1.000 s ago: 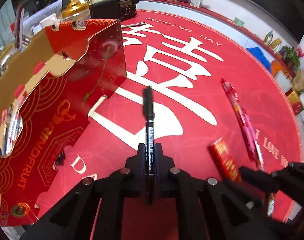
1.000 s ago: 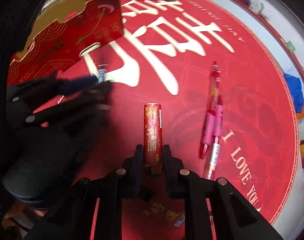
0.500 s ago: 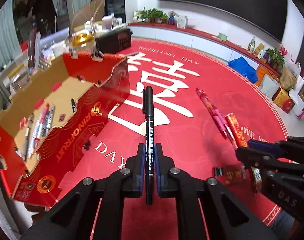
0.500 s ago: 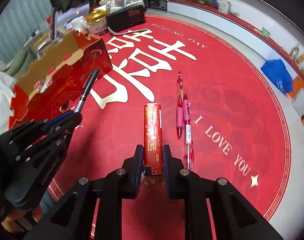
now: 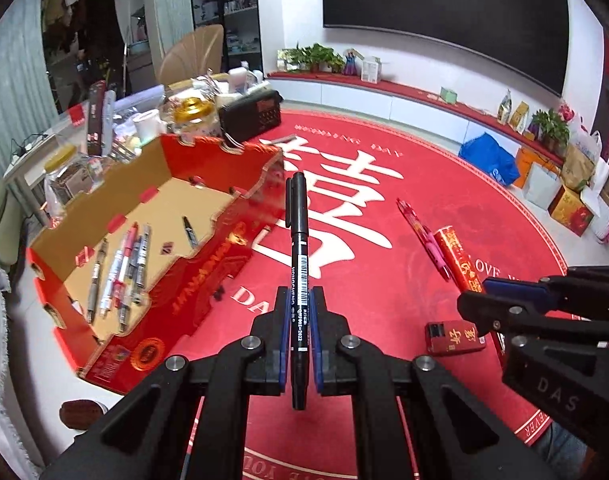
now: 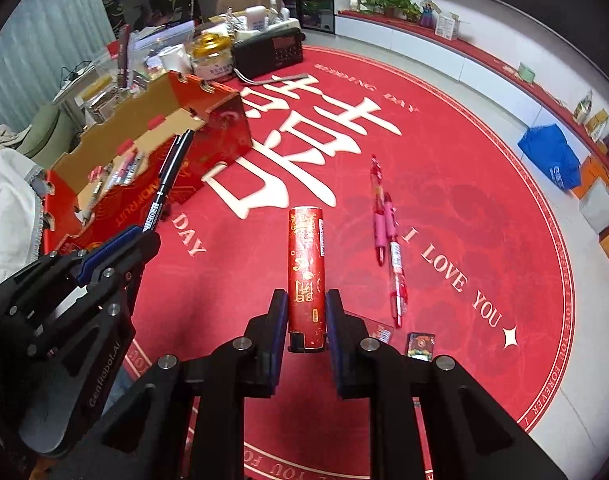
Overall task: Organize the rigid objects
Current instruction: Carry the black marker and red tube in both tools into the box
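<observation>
Clamping a black marker (image 5: 299,264), the left gripper (image 5: 299,304) hung with the open red box (image 5: 208,248) ahead to its left. The right gripper (image 6: 306,308) was closed on a red lighter (image 6: 305,268), pink pens (image 6: 386,236) lying ahead-right on the red mat (image 6: 464,184).

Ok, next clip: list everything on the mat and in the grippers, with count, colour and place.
black marker: 1, black, in left gripper
red lighter: 1, red, in right gripper
cardboard box: 1, red outside, brown inside, mat's left; pens inside
pink pens: 2, pink-red, side by side on mat
small packets: 2, red or dark, near mat edge
round mat: 1, red
left gripper: black, shut
right gripper: black, shut
</observation>
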